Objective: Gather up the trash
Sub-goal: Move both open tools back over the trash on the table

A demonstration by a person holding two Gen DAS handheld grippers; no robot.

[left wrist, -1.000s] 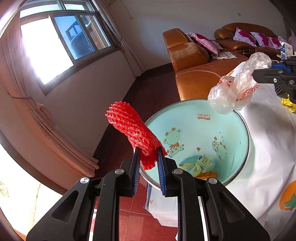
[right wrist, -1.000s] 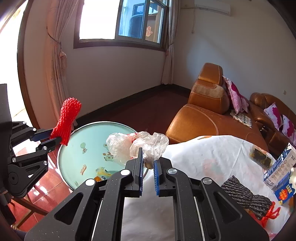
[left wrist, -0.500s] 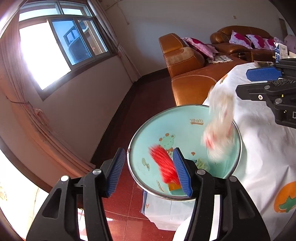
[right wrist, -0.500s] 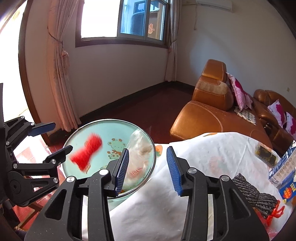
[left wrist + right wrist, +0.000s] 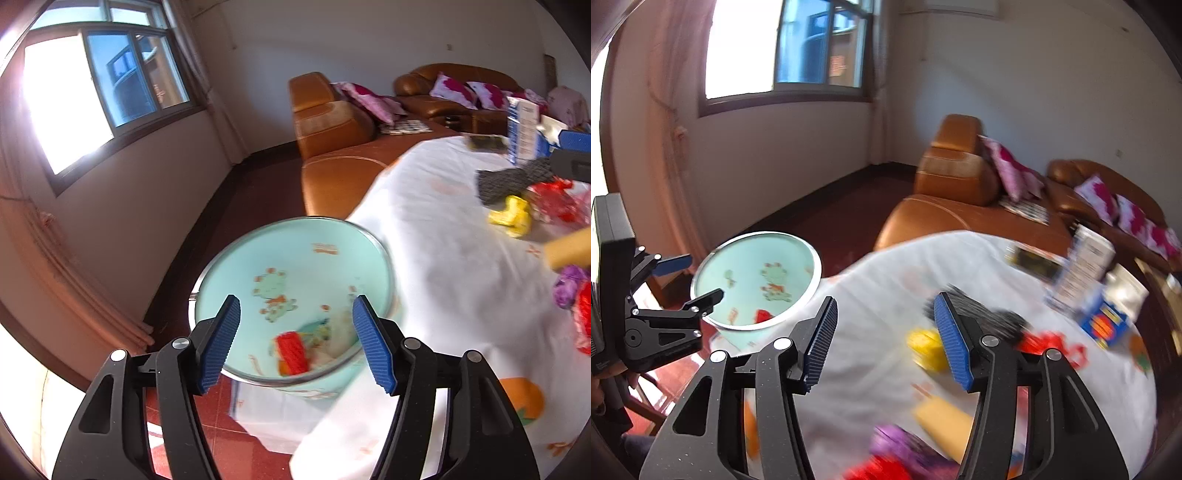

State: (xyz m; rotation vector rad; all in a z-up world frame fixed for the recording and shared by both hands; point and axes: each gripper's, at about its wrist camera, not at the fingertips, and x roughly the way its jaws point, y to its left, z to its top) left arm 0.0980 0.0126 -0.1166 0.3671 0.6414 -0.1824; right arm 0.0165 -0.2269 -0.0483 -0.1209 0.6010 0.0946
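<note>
A pale teal trash bin (image 5: 291, 221) with cartoon prints stands on the floor against the table's edge. Inside it lie a red foam net (image 5: 293, 352) and a clear plastic bag (image 5: 341, 332). My left gripper (image 5: 295, 306) hangs over the bin, its jaws opening with nothing between them. Over the white tablecloth (image 5: 879, 295), my right gripper (image 5: 886, 302) has its jaws opening and empty too. The picture there is blurred. Beyond it lie a yellow wrapper (image 5: 927, 349), a black foam net (image 5: 982, 314) and a red wrapper (image 5: 1049, 341). In the right wrist view the left gripper (image 5: 700, 277) sits beside the bin (image 5: 757, 236).
A tan roll (image 5: 942, 421), purple scraps (image 5: 905, 443) and a blue-and-white carton (image 5: 1086, 266) also sit on the table. A brown leather sofa (image 5: 332, 122) stands behind the table, with dark red floor (image 5: 251, 192) between it and the window wall.
Both grippers opened and let go. The red net and the plastic bag dropped into the bin. The right gripper then swung away from the bin and over the table.
</note>
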